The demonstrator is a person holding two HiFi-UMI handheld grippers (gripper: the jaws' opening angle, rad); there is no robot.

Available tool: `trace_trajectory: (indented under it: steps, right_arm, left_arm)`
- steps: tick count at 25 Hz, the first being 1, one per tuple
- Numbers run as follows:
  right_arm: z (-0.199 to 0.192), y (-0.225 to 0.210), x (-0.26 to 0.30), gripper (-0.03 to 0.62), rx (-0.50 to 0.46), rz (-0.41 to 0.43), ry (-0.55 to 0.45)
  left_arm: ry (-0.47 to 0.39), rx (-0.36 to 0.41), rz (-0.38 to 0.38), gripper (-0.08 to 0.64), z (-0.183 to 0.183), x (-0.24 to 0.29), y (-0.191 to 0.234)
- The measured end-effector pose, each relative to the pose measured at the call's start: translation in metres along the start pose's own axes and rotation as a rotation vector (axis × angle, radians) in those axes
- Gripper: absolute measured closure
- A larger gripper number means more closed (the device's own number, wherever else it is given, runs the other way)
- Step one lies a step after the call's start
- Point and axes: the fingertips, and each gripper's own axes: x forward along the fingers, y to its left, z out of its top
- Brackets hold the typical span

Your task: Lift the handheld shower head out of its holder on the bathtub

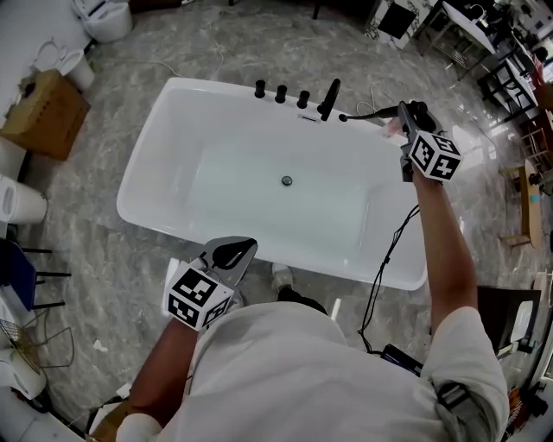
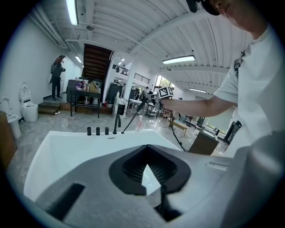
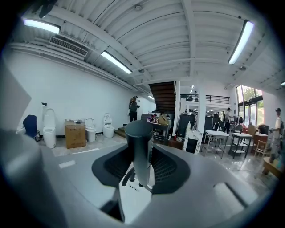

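Note:
The white bathtub [image 1: 173, 112] lies below me, with black knobs [image 1: 281, 93] and a black spout [image 1: 328, 99] on its far rim. My right gripper [image 1: 406, 116] is shut on the slim black shower head [image 1: 371, 112], which points left toward the spout. I cannot tell whether its tip touches the rim. Its hose [image 1: 389, 250] hangs down beside my right arm. In the right gripper view the dark handle [image 3: 139, 147] stands upright between the pads of the right gripper [image 3: 141, 171]. My left gripper [image 1: 246, 246] hovers at the near rim, shut and empty; it appears as the left gripper [image 2: 147, 171] over the tub [image 2: 53, 147].
A cardboard box [image 1: 47, 112] and toilets [image 1: 104, 17] stand on the marble floor at the left. Tables and racks [image 1: 510, 78] crowd the upper right. A person [image 2: 56, 73] stands by the far stairs. A bench [image 1: 529, 203] sits right of the tub.

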Motion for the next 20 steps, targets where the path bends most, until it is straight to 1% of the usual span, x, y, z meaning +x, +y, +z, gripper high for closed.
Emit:
trace_trajectory:
  steps: [11,20]
  right_arm:
    - [0.030,0.025,-0.063,0.448,-0.013,-0.008,-0.062]
    - [0.052,0.039,-0.114,0.448,-0.023,-0.027,-0.099]
  left_arm:
    - [-0.017,0.015,-0.041,0.554,-0.013,-0.019,-0.016]
    - [-0.030,0.032,-0.060,0.554,-0.022,-0.038,-0.030]
